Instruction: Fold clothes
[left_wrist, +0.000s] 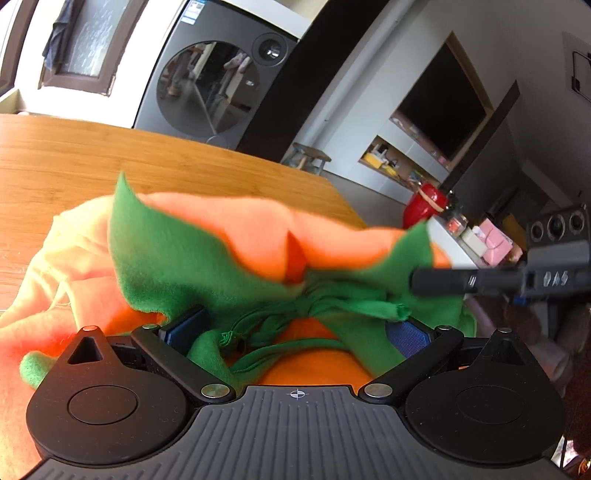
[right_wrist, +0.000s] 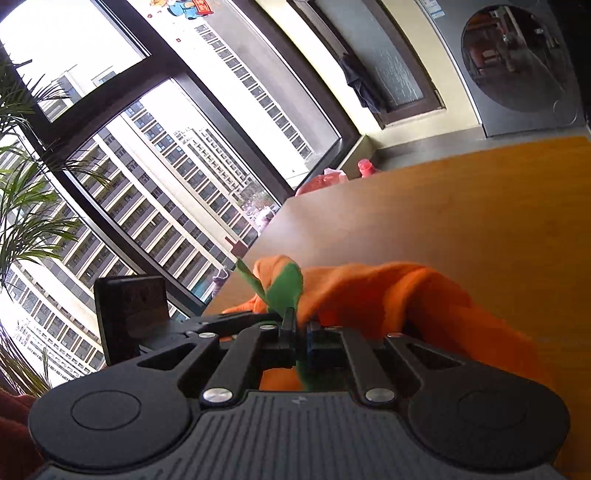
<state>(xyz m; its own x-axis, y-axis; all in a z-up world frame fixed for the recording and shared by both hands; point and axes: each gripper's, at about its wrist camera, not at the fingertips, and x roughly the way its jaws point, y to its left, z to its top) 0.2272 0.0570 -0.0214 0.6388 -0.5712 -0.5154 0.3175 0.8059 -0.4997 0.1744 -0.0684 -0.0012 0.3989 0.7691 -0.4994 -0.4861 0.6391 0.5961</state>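
Green fleece trim and a knotted green drawstring (left_wrist: 314, 306) lie between the 2 blue pads (left_wrist: 406, 334) of the left gripper (left_wrist: 295, 328), whose jaws stand wide with the cloth bunched loosely between them, not pinched. Beyond it the orange-and-green garment (left_wrist: 229, 236) is lifted in a crumpled ridge, its pale orange part draping down to the wooden tabletop (left_wrist: 110, 155) on the left. In the right wrist view the right gripper (right_wrist: 301, 332) has its jaws narrow, closed on a thin strip of green edge (right_wrist: 286, 291), with the orange body of the garment heaped just beside and trailing onto the tabletop.

The main risk, as I judge it, is that the garment hangs from only 1 firm hold. That hold is a small bite of trim near its margin, so a tug or a quick swing could slide the fleece out and drop the piece in a heap. With the left jaws open, closing them now might catch the drawstring or several layers at once, which would skew any fold. The right gripper's black finger (left_wrist: 461, 282) reaches in close beside the left one's cloth, so the 2 tools could knock together. The garment also sits toward the tabletop's near corner, where slack could slip over the edge.
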